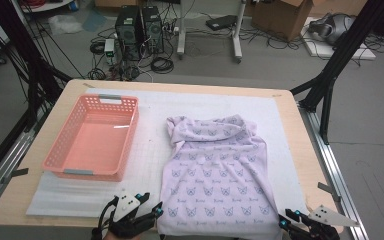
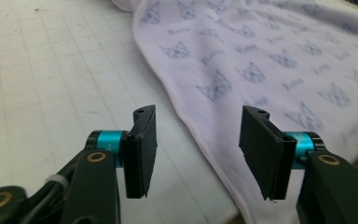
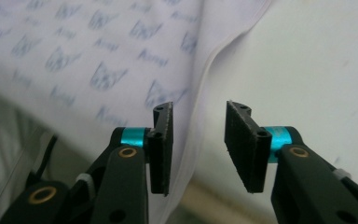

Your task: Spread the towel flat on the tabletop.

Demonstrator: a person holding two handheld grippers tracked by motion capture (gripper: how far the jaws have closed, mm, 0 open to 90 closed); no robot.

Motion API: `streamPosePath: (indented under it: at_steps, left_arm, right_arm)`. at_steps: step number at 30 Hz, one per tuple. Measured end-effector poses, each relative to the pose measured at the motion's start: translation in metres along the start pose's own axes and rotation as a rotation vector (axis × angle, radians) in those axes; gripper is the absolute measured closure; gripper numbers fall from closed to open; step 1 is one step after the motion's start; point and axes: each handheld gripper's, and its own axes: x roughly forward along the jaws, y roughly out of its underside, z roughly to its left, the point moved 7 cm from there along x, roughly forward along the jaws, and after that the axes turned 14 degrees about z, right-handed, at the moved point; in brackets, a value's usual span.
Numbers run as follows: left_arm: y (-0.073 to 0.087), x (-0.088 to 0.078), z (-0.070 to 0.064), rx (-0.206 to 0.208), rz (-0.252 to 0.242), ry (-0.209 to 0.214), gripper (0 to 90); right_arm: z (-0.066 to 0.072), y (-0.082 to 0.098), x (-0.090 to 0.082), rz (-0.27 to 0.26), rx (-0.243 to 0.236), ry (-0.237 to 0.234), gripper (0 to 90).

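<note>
A pale lilac garment (image 1: 212,170) printed with small cat faces lies spread flat on the white mat, its hem toward the table's front edge. My left gripper (image 1: 150,204) sits at the garment's lower left corner. In the left gripper view it (image 2: 198,149) is open, and the garment (image 2: 261,56) edge runs between the jaws without being pinched. My right gripper (image 1: 284,218) is at the lower right corner. Its jaws (image 3: 198,140) also stand open, straddling the folded edge of the garment (image 3: 98,56).
An empty pink plastic basket (image 1: 55,150) stands on the left of the white foam mat (image 1: 150,145), which covers most of the wooden table (image 1: 300,145). Beyond the table, computer towers (image 1: 140,30), cables and a cardboard box (image 1: 285,15) sit on the floor.
</note>
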Motion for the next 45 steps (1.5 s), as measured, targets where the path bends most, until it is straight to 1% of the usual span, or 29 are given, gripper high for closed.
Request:
streamPosePath:
  at_steps: [1, 4, 7, 9, 11, 13, 14, 15, 16, 18, 19, 20, 21, 22, 23, 24, 25, 27, 30, 33, 34, 35, 36, 37, 38, 39, 41, 43, 45]
  left_arm:
    - [-0.003, 0.004, 0.003, -0.007, 0.001, -0.001, 46.5]
    - [-0.012, 0.014, 0.006, -0.013, 0.012, 0.003, 45.5]
    - [-0.016, 0.020, 0.002, 0.002, 0.024, 0.025, 45.7]
    - [-0.019, 0.024, -0.001, 0.009, 0.029, 0.029, 45.5]
    - [-0.019, 0.030, -0.005, 0.025, 0.050, 0.040, 45.9]
    - [-0.016, 0.037, -0.009, 0.061, 0.091, 0.017, 46.7]
    - [-0.015, 0.039, -0.010, 0.073, 0.106, 0.004, 47.5]
    - [-0.014, 0.040, -0.011, 0.096, 0.108, -0.018, 48.2]
    - [-0.015, 0.040, -0.011, 0.106, 0.118, -0.029, 50.9]
    - [-0.015, 0.040, -0.009, 0.110, 0.119, -0.038, 54.6]
    - [-0.014, 0.039, -0.009, 0.117, 0.117, -0.042, 58.2]
    - [-0.013, 0.040, -0.009, 0.123, 0.105, -0.041, 60.0]
    - [-0.014, 0.039, -0.011, 0.136, 0.104, -0.034, 64.8]
    - [-0.014, 0.039, -0.013, 0.150, 0.114, -0.021, 78.4]
    - [-0.015, 0.040, -0.014, 0.159, 0.128, -0.031, 82.3]
    - [-0.016, 0.039, -0.014, 0.162, 0.138, -0.035, 83.6]
    - [-0.015, 0.038, -0.014, 0.158, 0.141, -0.035, 84.4]
    - [-0.010, 0.031, -0.011, 0.140, 0.145, -0.021, 84.8]
    - [0.000, 0.017, -0.011, 0.115, 0.148, 0.009, 84.7]
    - [0.012, 0.007, -0.017, 0.117, 0.155, 0.026, 84.6]
    - [0.014, 0.006, -0.019, 0.111, 0.150, 0.033, 84.1]
    - [0.015, 0.005, -0.020, 0.118, 0.138, 0.039, 81.6]
    - [0.011, 0.006, -0.019, 0.112, 0.113, 0.035, 74.9]
    - [0.007, 0.006, -0.016, 0.098, 0.086, 0.036, 64.5]
    - [0.001, 0.007, -0.013, 0.084, 0.063, 0.035, 57.5]
    - [-0.005, 0.007, -0.010, 0.071, 0.041, 0.031, 54.7]
    - [-0.016, 0.011, -0.002, 0.050, 0.016, 0.012, 50.9]
    - [-0.024, 0.018, 0.005, 0.030, 0.021, 0.002, 50.2]
    - [-0.028, 0.030, 0.010, 0.013, 0.053, 0.005, 50.0]
  right_arm:
    - [-0.001, -0.004, 0.001, -0.016, 0.018, 0.012, 59.6]
    - [-0.002, -0.016, 0.006, -0.044, 0.024, 0.033, 59.4]
    - [0.000, -0.020, 0.016, -0.020, -0.001, 0.046, 60.2]
    - [-0.002, -0.023, 0.024, -0.005, -0.002, 0.059, 60.8]
    - [-0.004, -0.025, 0.030, 0.011, 0.008, 0.069, 62.8]
    - [-0.008, -0.025, 0.035, 0.033, 0.007, 0.093, 65.0]
    - [-0.009, -0.025, 0.035, 0.029, 0.014, 0.084, 66.1]
    - [-0.010, -0.025, 0.035, 0.027, 0.012, 0.077, 70.8]
    - [-0.009, -0.025, 0.035, 0.029, 0.006, 0.059, 74.2]
    - [-0.008, -0.025, 0.035, 0.029, -0.003, 0.056, 72.6]
    - [-0.009, -0.026, 0.035, 0.030, 0.003, 0.057, 70.3]
    - [-0.009, -0.026, 0.036, 0.030, 0.005, 0.058, 69.3]
    - [-0.010, -0.027, 0.036, 0.028, 0.004, 0.059, 70.7]
    - [-0.010, -0.027, 0.037, 0.030, -0.001, 0.057, 76.7]
    - [-0.008, -0.027, 0.037, 0.037, -0.010, 0.041, 87.4]
    - [-0.006, -0.027, 0.036, 0.046, -0.027, 0.031, 87.5]
    - [-0.006, -0.026, 0.035, 0.055, -0.041, 0.037, 87.7]
    - [-0.006, -0.023, 0.031, 0.061, -0.025, 0.022, 87.7]
    - [-0.005, -0.012, 0.023, 0.068, -0.022, -0.019, 87.8]
    - [0.003, -0.001, 0.015, 0.100, -0.043, -0.050, 87.8]
    - [0.006, 0.001, 0.013, 0.100, -0.043, -0.061, 87.2]
    - [0.007, 0.001, 0.012, 0.104, -0.047, -0.073, 84.0]
    - [0.007, 0.000, 0.012, 0.099, -0.046, -0.062, 77.2]
    - [0.006, -0.002, 0.012, 0.088, -0.038, -0.052, 76.4]
    - [0.004, -0.005, 0.012, 0.071, -0.034, -0.045, 73.0]
    - [0.002, -0.009, 0.011, 0.046, -0.018, -0.033, 69.8]
    - [-0.002, -0.017, 0.010, 0.001, 0.014, -0.008, 69.1]
    - [-0.005, -0.024, 0.013, -0.015, 0.018, 0.023, 67.6]
    - [-0.008, -0.029, 0.021, -0.001, 0.015, 0.056, 66.3]
